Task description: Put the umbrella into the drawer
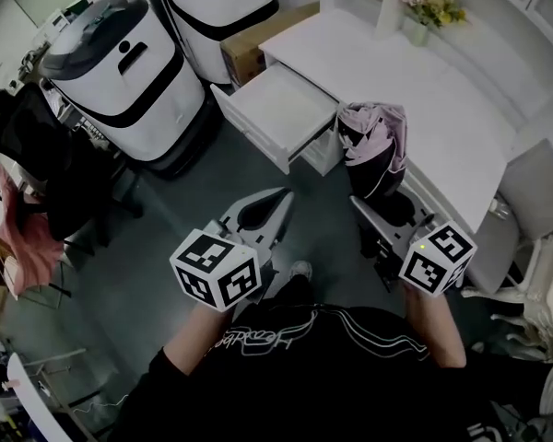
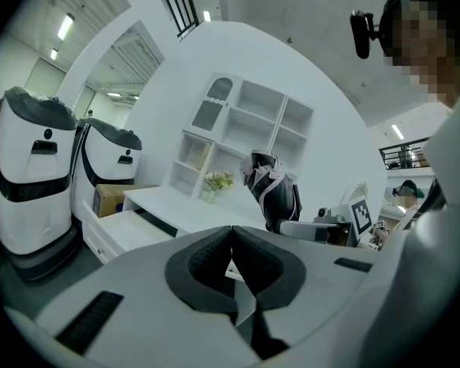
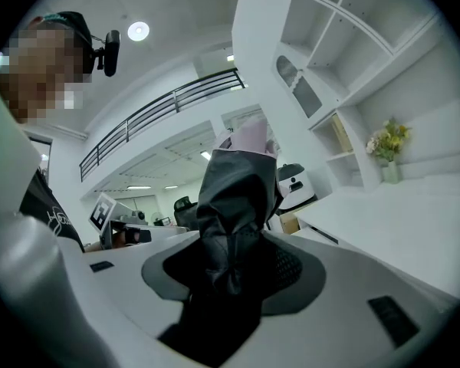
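A folded black and pink umbrella [image 1: 373,145] stands upright between the jaws of my right gripper [image 1: 380,201], which is shut on its lower end. In the right gripper view the umbrella [image 3: 234,190] fills the gap of that gripper [image 3: 230,245]. It hangs at the front edge of the white desk [image 1: 415,99], just right of the open white drawer [image 1: 281,109], which has nothing in it. My left gripper [image 1: 278,199] is shut and holds nothing, low over the floor in front of the drawer. The left gripper view looks past its own gripper [image 2: 231,232] to the drawer [image 2: 130,228] and the umbrella [image 2: 272,190].
Two white and black machines [image 1: 120,72] stand left of the drawer, with a cardboard box [image 1: 258,49] behind it. A vase of flowers [image 1: 429,12] sits at the desk's back by a white shelf unit [image 2: 238,136]. Clothes hang over a chair [image 1: 28,238] at far left.
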A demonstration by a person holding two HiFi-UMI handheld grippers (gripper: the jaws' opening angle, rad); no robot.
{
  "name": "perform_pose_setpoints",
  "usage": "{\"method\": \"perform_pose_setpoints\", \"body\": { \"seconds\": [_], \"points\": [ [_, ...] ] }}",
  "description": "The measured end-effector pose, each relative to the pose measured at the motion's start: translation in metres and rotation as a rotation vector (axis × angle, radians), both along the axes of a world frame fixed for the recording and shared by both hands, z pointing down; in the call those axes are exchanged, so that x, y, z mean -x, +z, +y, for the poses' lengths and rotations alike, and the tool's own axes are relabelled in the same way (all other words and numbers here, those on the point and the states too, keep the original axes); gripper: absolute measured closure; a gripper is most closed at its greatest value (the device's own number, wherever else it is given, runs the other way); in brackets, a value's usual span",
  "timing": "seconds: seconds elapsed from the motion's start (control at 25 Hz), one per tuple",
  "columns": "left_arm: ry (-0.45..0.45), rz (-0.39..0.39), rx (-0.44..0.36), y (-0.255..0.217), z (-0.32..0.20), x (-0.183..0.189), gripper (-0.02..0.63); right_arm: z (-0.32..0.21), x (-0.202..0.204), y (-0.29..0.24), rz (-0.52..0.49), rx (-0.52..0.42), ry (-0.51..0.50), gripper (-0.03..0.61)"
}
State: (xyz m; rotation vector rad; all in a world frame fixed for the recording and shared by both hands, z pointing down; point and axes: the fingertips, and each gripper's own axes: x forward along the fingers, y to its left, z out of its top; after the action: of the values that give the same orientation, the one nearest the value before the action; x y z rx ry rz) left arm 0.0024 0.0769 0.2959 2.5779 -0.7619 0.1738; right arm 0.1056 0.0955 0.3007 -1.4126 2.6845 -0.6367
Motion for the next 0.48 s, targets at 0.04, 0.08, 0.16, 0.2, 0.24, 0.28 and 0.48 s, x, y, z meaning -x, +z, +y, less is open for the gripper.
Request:
{"method": "perform_pose_setpoints", "body": {
  "seconds": [0.04, 0.08, 0.16, 0.2, 0.24, 0.28, 0.48],
  "points": [
    [-0.001, -0.006, -0.001, 0.003, -0.028, 0.006, 0.594, -0.028, 0.005, 0.002, 0.005, 0.010, -0.002, 0.363],
    [-0.004, -0.009, 0.001, 0.005, -0.053, 0.012, 0.594, -0.052, 0.010, 0.004, 0.018, 0.020, -0.004, 0.363],
    [-0.009, -0.009, 0.014, 0.013, -0.082, 0.020, 0.594, -0.079, 0.015, 0.009, 0.046, 0.040, -0.005, 0.364],
    [-0.010, -0.010, 0.023, 0.017, -0.087, 0.021, 0.594, -0.083, 0.016, 0.011, 0.055, 0.046, -0.004, 0.364],
    [-0.010, -0.010, 0.031, 0.021, -0.091, 0.021, 0.594, -0.084, 0.015, 0.013, 0.061, 0.050, -0.001, 0.363],
    [-0.008, -0.010, 0.036, 0.025, -0.095, 0.020, 0.594, -0.087, 0.014, 0.015, 0.068, 0.054, 0.004, 0.363],
    [-0.001, -0.020, 0.051, 0.045, -0.147, 0.022, 0.594, -0.137, 0.017, 0.038, 0.086, 0.112, 0.004, 0.364]
  ]
}}
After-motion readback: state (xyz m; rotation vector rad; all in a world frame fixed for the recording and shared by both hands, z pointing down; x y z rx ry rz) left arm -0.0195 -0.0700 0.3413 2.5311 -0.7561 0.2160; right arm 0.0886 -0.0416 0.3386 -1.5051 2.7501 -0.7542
